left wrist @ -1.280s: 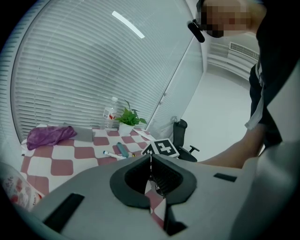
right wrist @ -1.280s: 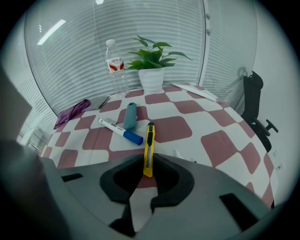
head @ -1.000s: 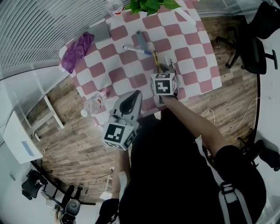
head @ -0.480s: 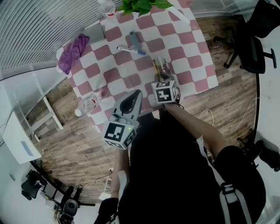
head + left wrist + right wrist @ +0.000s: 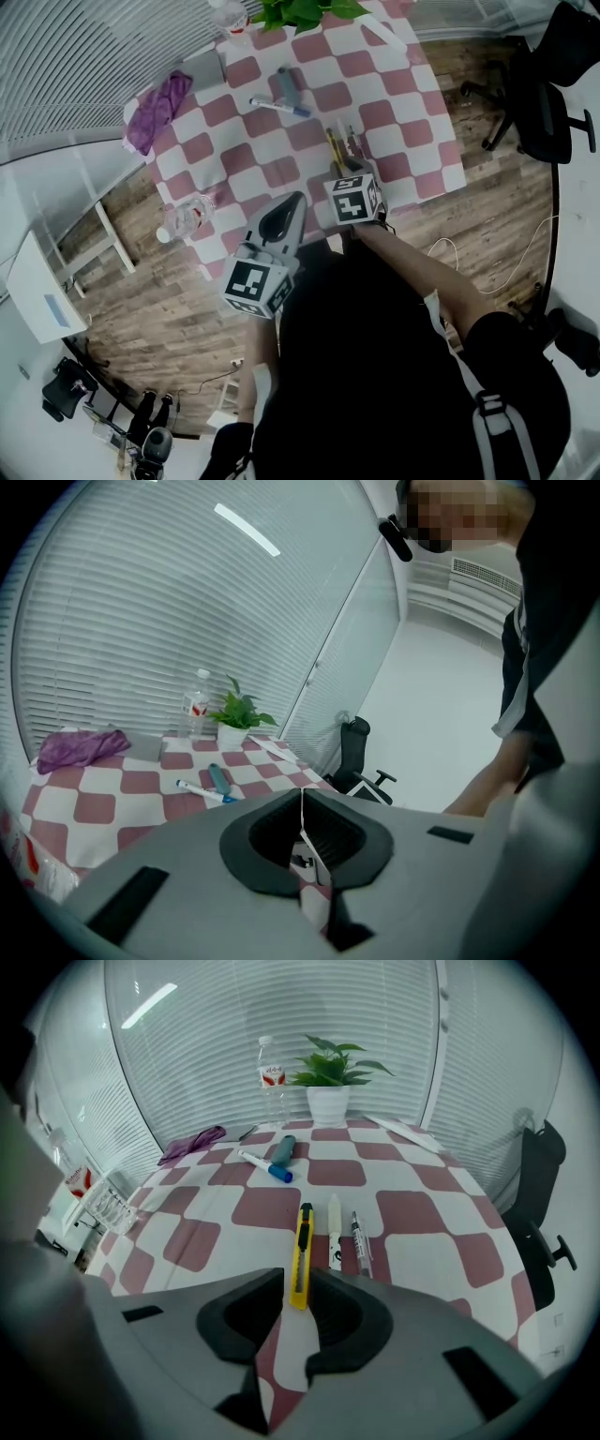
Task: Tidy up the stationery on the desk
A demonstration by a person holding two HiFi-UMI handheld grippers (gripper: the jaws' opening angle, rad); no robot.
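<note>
A yellow utility knife (image 5: 302, 1252) lies flat on the checkered tablecloth (image 5: 272, 1206). Beside it lie a white pen (image 5: 335, 1232) and a clear pen (image 5: 359, 1239), all roughly parallel. My right gripper (image 5: 298, 1281) hangs low over the near edge, its jaws a narrow gap apart. The knife's near end sits at that gap, and the grip on it is not closed. In the head view the knife (image 5: 332, 148) lies just beyond the right gripper (image 5: 346, 173). Farther back rest a blue-capped marker (image 5: 265, 1166) and a grey-blue tube (image 5: 283, 1147). My left gripper (image 5: 285, 210) is shut and empty, off the table's near-left edge.
At the back of the table stand a potted plant (image 5: 328, 1077) and a water bottle (image 5: 270, 1080). A purple cloth (image 5: 155, 112) lies at the back left. A second bottle (image 5: 185, 217) sits at the table's left edge. An office chair (image 5: 544, 103) stands on the wooden floor to the right.
My right gripper has drawn back a little toward the table's near edge, leaving the knife beside the pens. The left gripper has hardly moved.
</note>
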